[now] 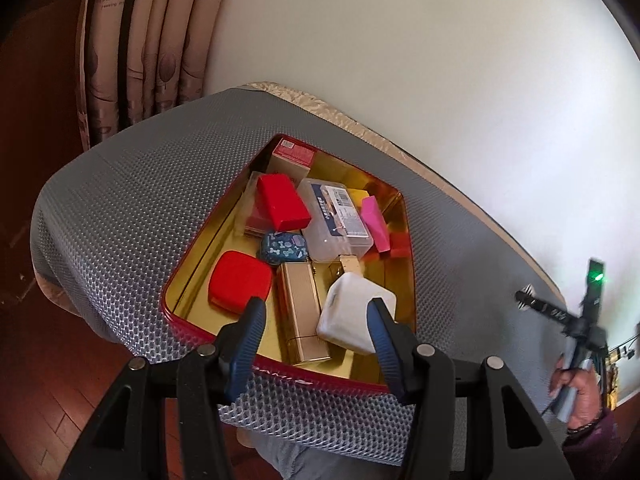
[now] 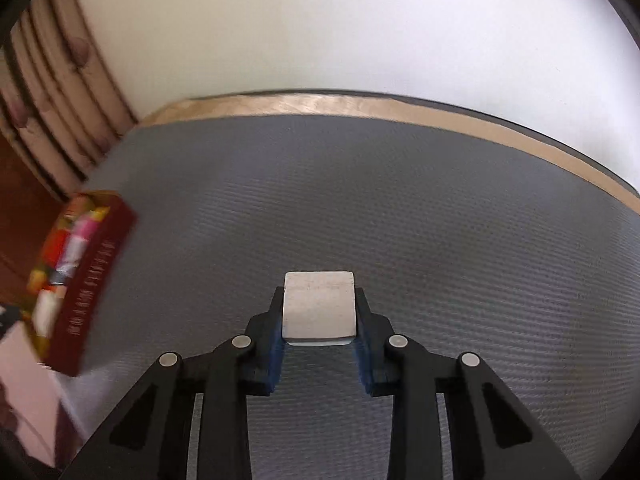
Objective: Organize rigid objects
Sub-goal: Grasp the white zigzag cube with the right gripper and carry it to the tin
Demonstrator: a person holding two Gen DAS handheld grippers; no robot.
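Background stuff: the worktop [image 1: 120, 208] is covered by a grey mat [image 2: 400, 208] with a bumpy dotted texture, and a tan strip of the edge [image 2: 320, 104] peeks out along the far side. Behind it there's a plain white wall [image 1: 400, 40]. Off to the left hang beige curtains [image 1: 160, 40] with a dark leaf print, and below them is reddish-brown wood floor [image 1: 48, 380].

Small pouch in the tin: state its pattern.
Teal pouch with white bone shapes; left wrist view.
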